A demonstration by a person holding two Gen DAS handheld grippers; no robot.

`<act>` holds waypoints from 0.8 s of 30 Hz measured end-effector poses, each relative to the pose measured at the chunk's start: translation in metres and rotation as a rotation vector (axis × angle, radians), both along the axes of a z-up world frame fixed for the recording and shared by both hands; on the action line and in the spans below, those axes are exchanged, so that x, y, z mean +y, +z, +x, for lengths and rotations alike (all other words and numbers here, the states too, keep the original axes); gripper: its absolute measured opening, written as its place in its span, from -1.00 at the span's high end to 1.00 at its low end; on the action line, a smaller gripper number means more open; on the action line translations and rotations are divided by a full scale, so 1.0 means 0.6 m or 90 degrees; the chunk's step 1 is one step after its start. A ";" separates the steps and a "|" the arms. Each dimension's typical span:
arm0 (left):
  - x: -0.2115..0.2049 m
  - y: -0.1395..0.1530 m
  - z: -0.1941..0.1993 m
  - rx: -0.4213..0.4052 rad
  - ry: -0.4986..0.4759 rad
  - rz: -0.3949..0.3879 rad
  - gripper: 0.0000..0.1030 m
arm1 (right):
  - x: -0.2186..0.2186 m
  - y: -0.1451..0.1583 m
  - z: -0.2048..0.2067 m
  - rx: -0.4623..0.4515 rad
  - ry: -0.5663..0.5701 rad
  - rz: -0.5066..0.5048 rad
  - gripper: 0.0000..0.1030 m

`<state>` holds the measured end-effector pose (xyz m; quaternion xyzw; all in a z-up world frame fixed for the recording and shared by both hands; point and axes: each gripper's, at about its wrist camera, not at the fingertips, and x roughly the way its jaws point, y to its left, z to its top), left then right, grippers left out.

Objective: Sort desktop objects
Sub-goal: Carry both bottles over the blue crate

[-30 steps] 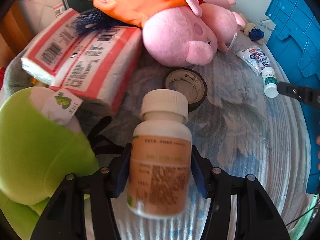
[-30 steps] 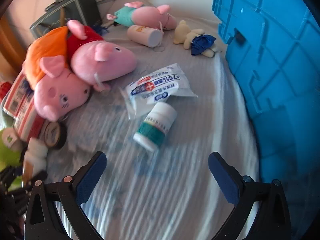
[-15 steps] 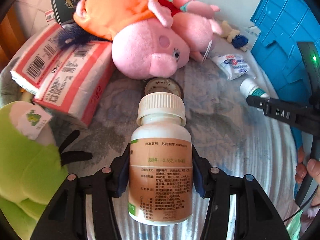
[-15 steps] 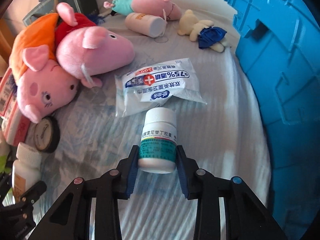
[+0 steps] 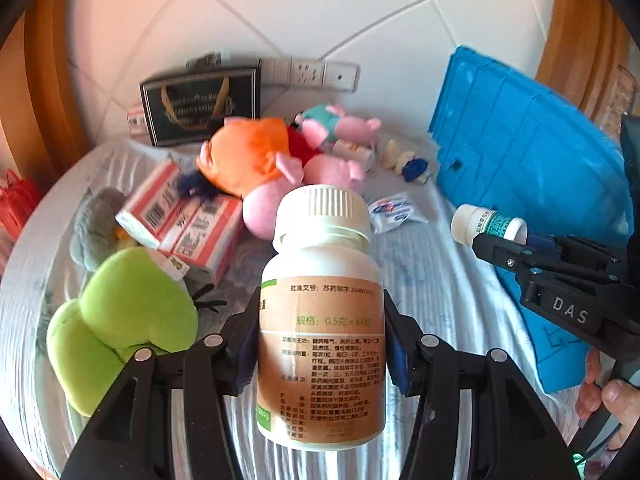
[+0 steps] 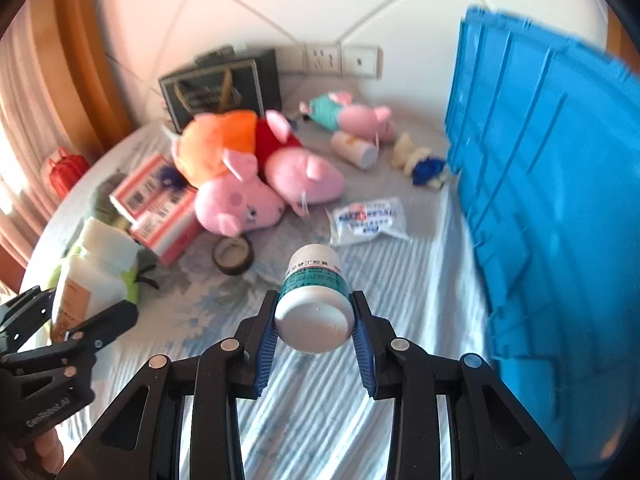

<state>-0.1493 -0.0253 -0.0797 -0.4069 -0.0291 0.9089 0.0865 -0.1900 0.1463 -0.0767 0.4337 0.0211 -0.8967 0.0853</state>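
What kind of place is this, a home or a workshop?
Probably a home room: plush pig toys lie on a striped cloth, with wall sockets on a tiled wall and a blue crate beside them.

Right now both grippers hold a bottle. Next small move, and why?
Probably carry both toward the blue crate. The left gripper clamps the brown-label pill bottle, the right gripper the green-label pill bottle, both lifted clear of the striped cloth.

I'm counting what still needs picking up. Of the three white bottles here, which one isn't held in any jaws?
The white bottle lying on its side beside the teal-shirted pig plush. The brown-labelled bottle and teal-labelled bottle are each clamped in jaws.
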 end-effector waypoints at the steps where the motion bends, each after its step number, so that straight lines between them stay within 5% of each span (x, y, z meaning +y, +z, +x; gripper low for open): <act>1: 0.005 0.012 0.010 0.012 -0.003 0.000 0.01 | -0.003 0.019 0.022 0.016 0.001 -0.001 0.34; 14: 0.132 0.150 0.104 0.146 -0.086 0.004 0.01 | 0.058 0.205 0.181 0.205 -0.027 0.015 0.34; 24: 0.293 0.237 0.137 0.200 -0.159 0.031 0.01 | 0.208 0.303 0.276 0.297 -0.119 0.042 0.34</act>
